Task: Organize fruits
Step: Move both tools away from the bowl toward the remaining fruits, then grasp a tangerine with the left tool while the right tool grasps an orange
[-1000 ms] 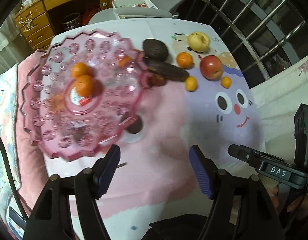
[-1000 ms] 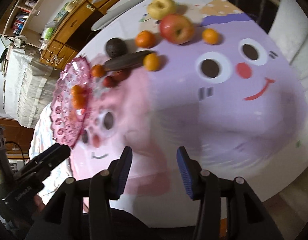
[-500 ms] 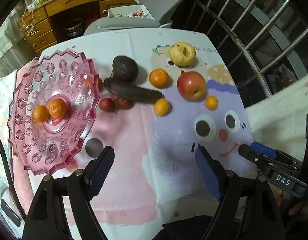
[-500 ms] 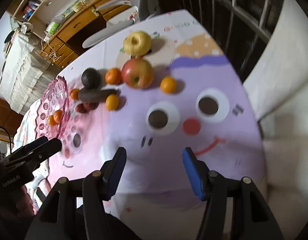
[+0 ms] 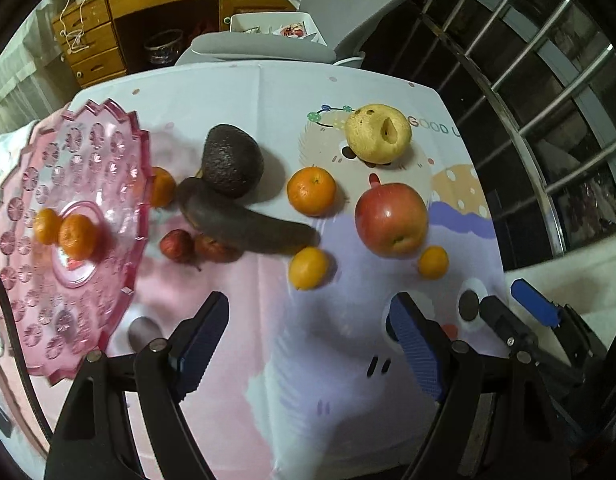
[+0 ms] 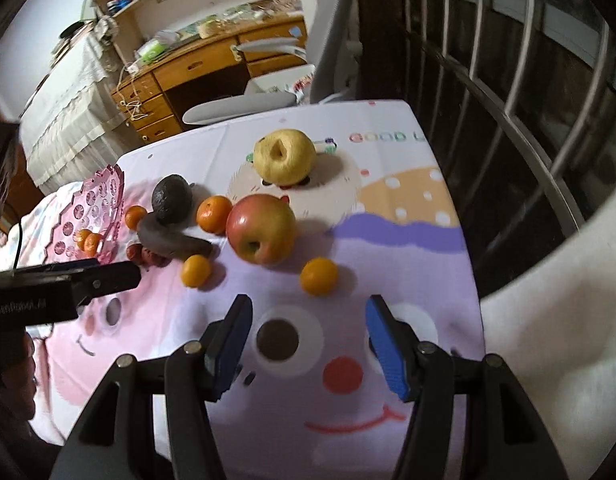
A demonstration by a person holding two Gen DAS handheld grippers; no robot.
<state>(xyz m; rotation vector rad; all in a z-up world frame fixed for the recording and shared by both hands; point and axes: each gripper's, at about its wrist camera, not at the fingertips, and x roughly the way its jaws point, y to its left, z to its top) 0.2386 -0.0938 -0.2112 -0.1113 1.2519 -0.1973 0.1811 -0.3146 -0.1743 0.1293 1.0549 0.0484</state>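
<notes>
Two oranges (image 5: 65, 234) sit on the plate (image 5: 67, 152); both grippers (image 5: 308, 340) (image 6: 305, 336), jaws just widened and empty, now face the fruit beside it.

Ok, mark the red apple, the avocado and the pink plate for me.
red apple (image 5: 391, 219): left wrist view, centre of its red skin.
avocado (image 5: 232, 161): left wrist view, middle of its dark bumpy side.
pink plate (image 5: 87, 152): left wrist view, bare patterned part above the two oranges.
</notes>
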